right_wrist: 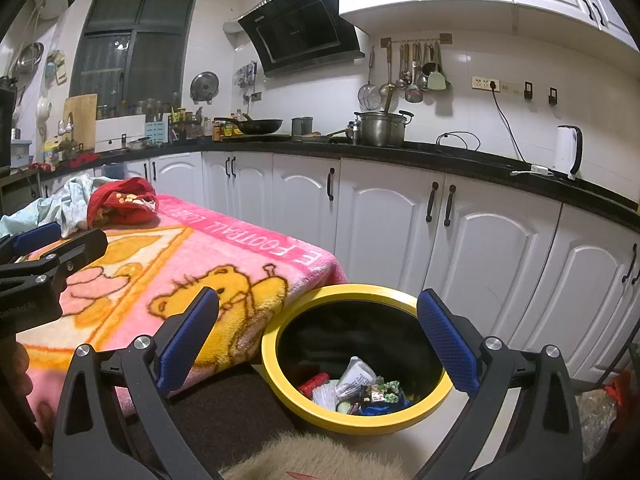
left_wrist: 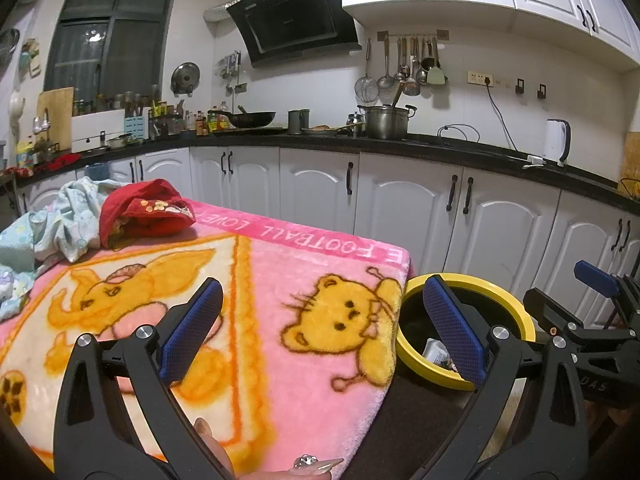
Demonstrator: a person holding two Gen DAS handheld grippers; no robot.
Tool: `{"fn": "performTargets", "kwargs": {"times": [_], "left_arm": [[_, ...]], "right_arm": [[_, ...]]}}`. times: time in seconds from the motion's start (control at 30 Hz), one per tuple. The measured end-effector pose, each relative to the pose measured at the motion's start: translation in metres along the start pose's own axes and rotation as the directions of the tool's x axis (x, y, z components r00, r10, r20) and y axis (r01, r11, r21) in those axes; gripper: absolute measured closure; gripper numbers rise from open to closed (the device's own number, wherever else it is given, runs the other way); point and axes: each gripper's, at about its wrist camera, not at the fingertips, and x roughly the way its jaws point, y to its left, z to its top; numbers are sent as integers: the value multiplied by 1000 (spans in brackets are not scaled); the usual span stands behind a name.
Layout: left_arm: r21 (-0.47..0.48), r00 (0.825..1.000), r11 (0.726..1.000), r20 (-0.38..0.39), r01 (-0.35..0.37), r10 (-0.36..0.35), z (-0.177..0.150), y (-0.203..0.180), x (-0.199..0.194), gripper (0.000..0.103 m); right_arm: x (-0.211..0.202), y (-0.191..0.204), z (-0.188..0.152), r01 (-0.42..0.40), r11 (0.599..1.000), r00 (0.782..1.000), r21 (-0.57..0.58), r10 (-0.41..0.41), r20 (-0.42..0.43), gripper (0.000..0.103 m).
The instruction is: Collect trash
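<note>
A yellow-rimmed round bin (right_wrist: 276, 344) stands on the floor beside the table's right corner, also seen as the bin (left_wrist: 516, 316) in the left wrist view. Inside lies trash (right_wrist: 360, 388): wrappers, a white packet, a red piece. My right gripper (right_wrist: 318, 340) hovers open above the bin, nothing between its blue pads. My left gripper (left_wrist: 322, 328) is open too, empty, over the pink blanket's right edge. In the left wrist view the right gripper (left_wrist: 592, 304) shows at the right edge.
A pink cartoon blanket (left_wrist: 304, 272) covers the table. A red cloth (left_wrist: 148, 212) and a pale blue garment (left_wrist: 64, 216) lie at its far left end. White cabinets (right_wrist: 480, 240) under a black counter run behind. A tan furry thing (right_wrist: 304, 456) lies near the bin.
</note>
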Motion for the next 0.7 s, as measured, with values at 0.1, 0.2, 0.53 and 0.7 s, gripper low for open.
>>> {"fn": "performTargets", "kwargs": {"times": [0.1, 0.2, 0.53, 0.7], "left_arm": [[-1, 1000, 1000, 0, 0, 0, 0, 0, 0, 11], [-2, 1000, 1000, 0, 1, -1, 0, 0, 0, 11], [-2, 1000, 1000, 1, 0, 0, -1, 1, 0, 11], [-2, 1000, 1000, 1, 0, 0, 0, 0, 1, 11]], "right_arm": [[0, 0, 0, -2, 1000, 1000, -1, 2, 0, 6], [0, 0, 0, 0, 1000, 1000, -1, 0, -1, 6], [0, 0, 1, 0, 1000, 1000, -1, 0, -1, 6], [0, 0, 1, -1, 1000, 1000, -1, 1, -1, 6]]}}
